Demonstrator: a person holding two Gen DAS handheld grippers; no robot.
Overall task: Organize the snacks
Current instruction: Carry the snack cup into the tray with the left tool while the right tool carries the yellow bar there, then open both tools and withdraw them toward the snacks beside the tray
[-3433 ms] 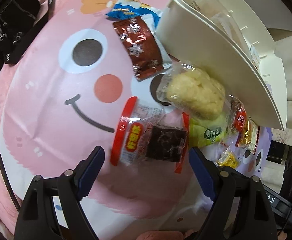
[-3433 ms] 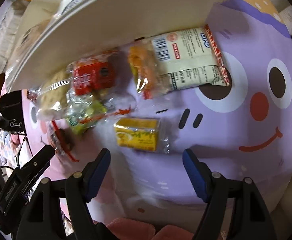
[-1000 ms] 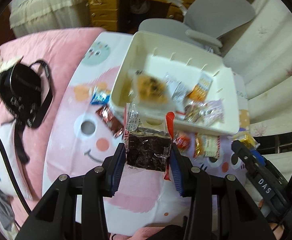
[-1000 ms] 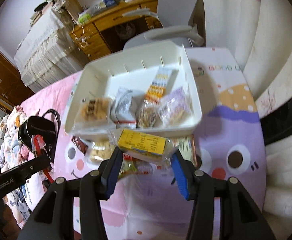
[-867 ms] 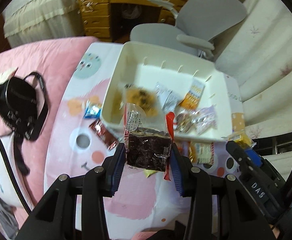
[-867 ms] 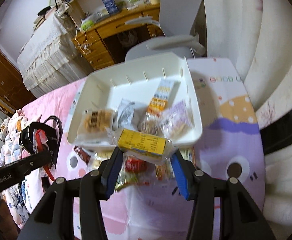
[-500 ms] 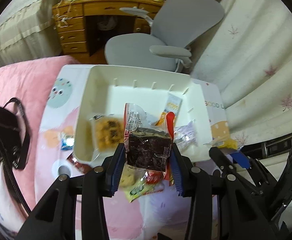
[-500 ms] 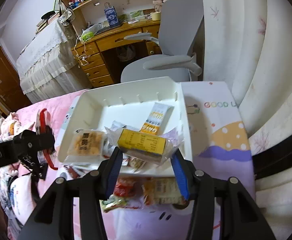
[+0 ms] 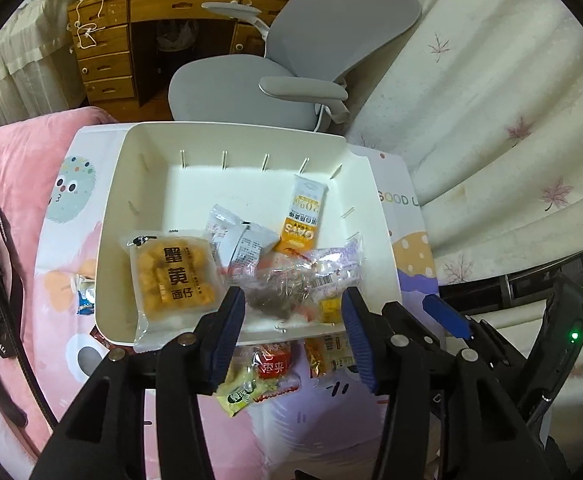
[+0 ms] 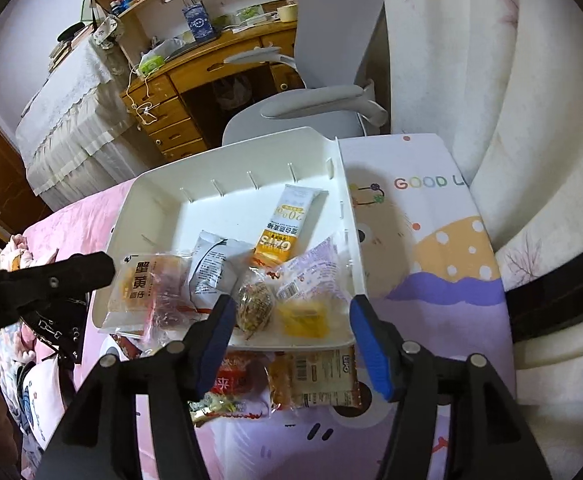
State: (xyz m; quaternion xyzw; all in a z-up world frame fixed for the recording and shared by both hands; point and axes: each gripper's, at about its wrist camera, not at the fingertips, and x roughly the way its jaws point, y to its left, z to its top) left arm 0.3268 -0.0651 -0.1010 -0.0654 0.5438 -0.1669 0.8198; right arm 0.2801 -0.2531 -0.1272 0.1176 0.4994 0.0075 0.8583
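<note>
Both grippers hung over the near edge of the white bin, tilted steeply down so whatever left them would fall inside rather than onto the printed cloth. The left gripper had its jaws opening with nothing pressed between the blue pads; a dark clear-wrapped snack lay in the bin just beyond them, apparently freshly let go. The right gripper was likewise opening and empty, and a yellow packet sat blurred on the bin floor between its fingers, near the right wall. Deeper in the bin lay an orange cracker pack against the left wall, a grey-white pouch in the middle and an oat bar angled toward the back. The items clustered at the near side, probably because that was the easiest place to drop them from this reach. Several snacks were not yet sorted: a red packet, a green one and a long Lipo pack rested on the cloth just outside the bin's near wall, and a blue wrapper lay left of it. A camera strap lay on the pink bedding, well apart from the work.
</note>
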